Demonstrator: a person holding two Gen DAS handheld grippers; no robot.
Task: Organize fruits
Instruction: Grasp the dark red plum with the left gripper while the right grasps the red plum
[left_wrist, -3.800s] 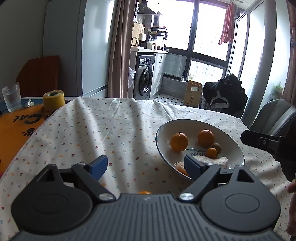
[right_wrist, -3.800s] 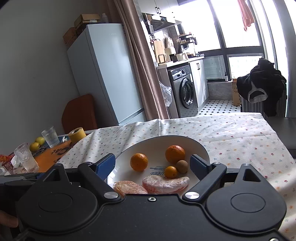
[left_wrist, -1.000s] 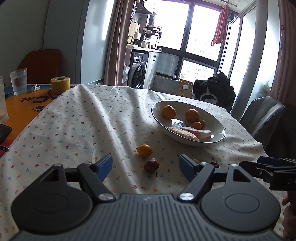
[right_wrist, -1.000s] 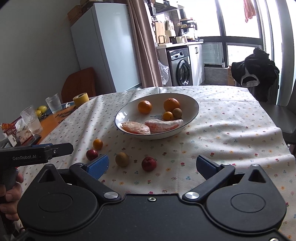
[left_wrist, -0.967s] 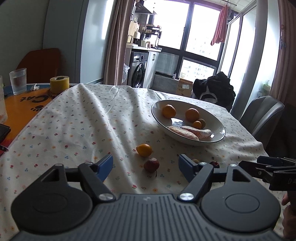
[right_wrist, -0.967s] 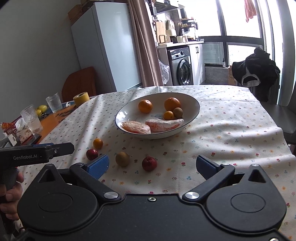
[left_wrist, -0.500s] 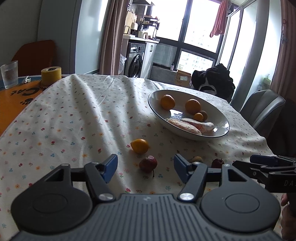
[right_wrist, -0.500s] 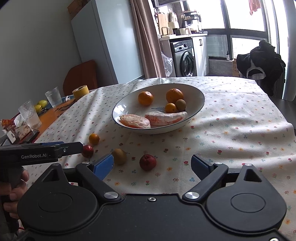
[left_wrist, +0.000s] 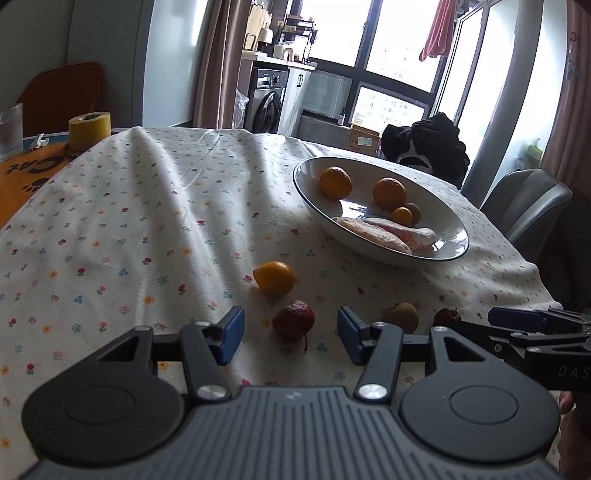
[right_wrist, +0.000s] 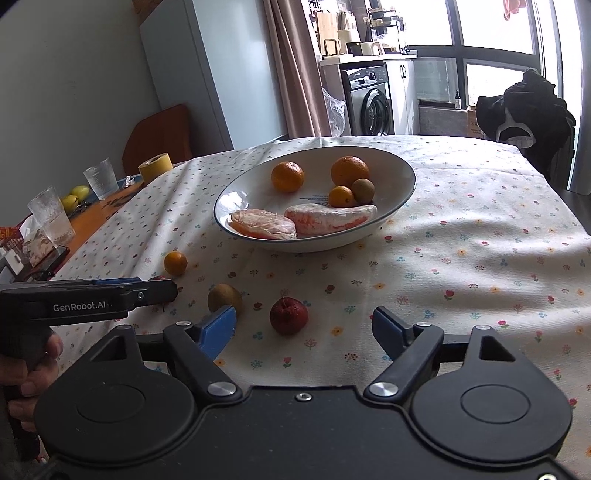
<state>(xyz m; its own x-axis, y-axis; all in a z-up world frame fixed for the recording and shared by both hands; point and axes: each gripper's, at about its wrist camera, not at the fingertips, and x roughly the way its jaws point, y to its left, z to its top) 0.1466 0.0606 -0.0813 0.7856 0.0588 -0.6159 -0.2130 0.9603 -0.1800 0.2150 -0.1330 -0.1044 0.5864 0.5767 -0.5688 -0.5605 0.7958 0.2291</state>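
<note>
A white bowl (left_wrist: 448, 254) (right_wrist: 406, 184) on the flowered tablecloth holds two oranges, a small orange, a kiwi and two wrapped pomelo pieces. Loose on the cloth lie a small orange fruit (left_wrist: 274, 277) (right_wrist: 175, 263), a dark red fruit (left_wrist: 294, 319), a kiwi (left_wrist: 400, 316) (right_wrist: 224, 297) and a red fruit (right_wrist: 288, 315) (left_wrist: 447, 317). My left gripper (left_wrist: 291, 334) is open, low over the cloth, with the dark red fruit between its blue fingertips. My right gripper (right_wrist: 304, 328) is open just short of the red fruit. Each gripper shows in the other's view.
A yellow tape roll (left_wrist: 89, 126) (right_wrist: 155, 165), drinking glasses (right_wrist: 51, 220) and yellow-green fruits (right_wrist: 75, 197) sit on the orange mat at the left. A grey chair (left_wrist: 528, 206) and a chair draped in black clothing (right_wrist: 524, 110) stand beyond the table's right edge.
Both grippers have moved forward and lower toward the loose fruits. The left fingers have narrowed around the dark red fruit; the right ones have closed in slightly on the red fruit.
</note>
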